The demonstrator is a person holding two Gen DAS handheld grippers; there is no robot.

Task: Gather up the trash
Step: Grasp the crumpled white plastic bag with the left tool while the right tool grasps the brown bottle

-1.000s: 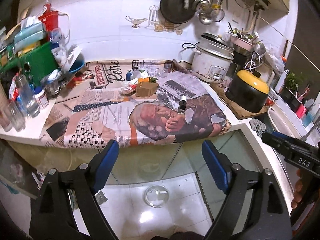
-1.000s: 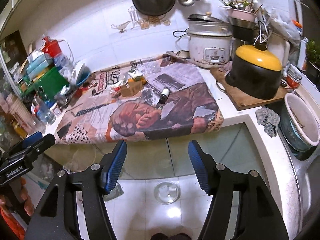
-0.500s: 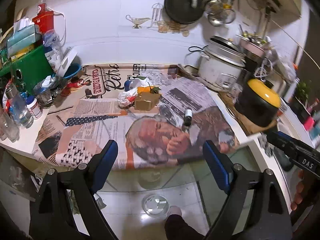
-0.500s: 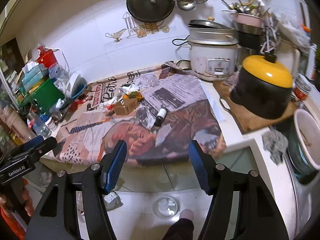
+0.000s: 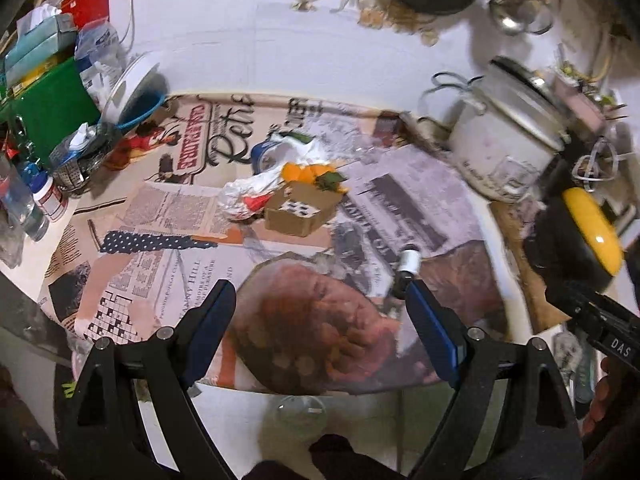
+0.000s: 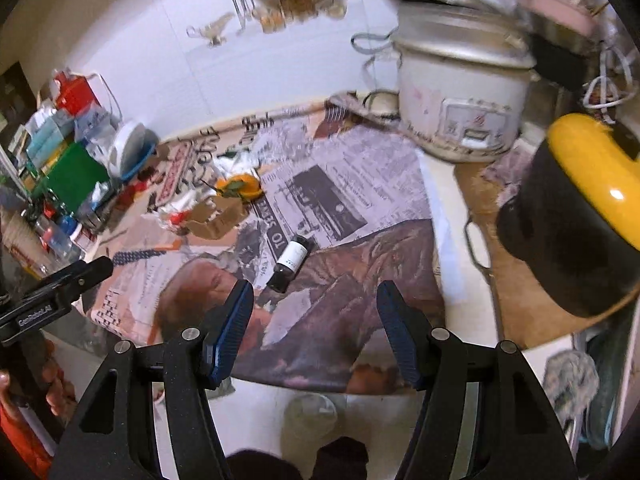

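Both pairs of jaws stand apart with nothing between them: we see the left gripper (image 5: 320, 320) spread wide and the right gripper (image 6: 316, 320) set narrower, each poised over the near edge of a kitchen counter covered in newspaper (image 5: 168, 240). The trash we can make out sits in a heap toward the back of the paper: a crumpled white plastic bag (image 5: 256, 188), orange peel (image 5: 308, 172) with a green leaf on top, and a small cardboard box (image 5: 300, 212) touching the bag. From the right wrist view the same pile (image 6: 216, 208) lies to the upper left of the fingers, well apart from them. Closer to us, a small dark bottle (image 6: 291, 262) with a white label lies on its side on the newspaper, just beyond the right gripper's left finger; in the left wrist view the bottle (image 5: 408, 264) shows just above that gripper's right finger. We see a white rice cooker (image 6: 460, 92) standing at the back right, beside a black pot with a yellow lid (image 6: 576, 208) on a wooden board. At the left end of the counter a green box (image 5: 52, 108), water bottles and a tilted white plate (image 5: 132, 84) crowd together. A hand shows at the edge of each view.
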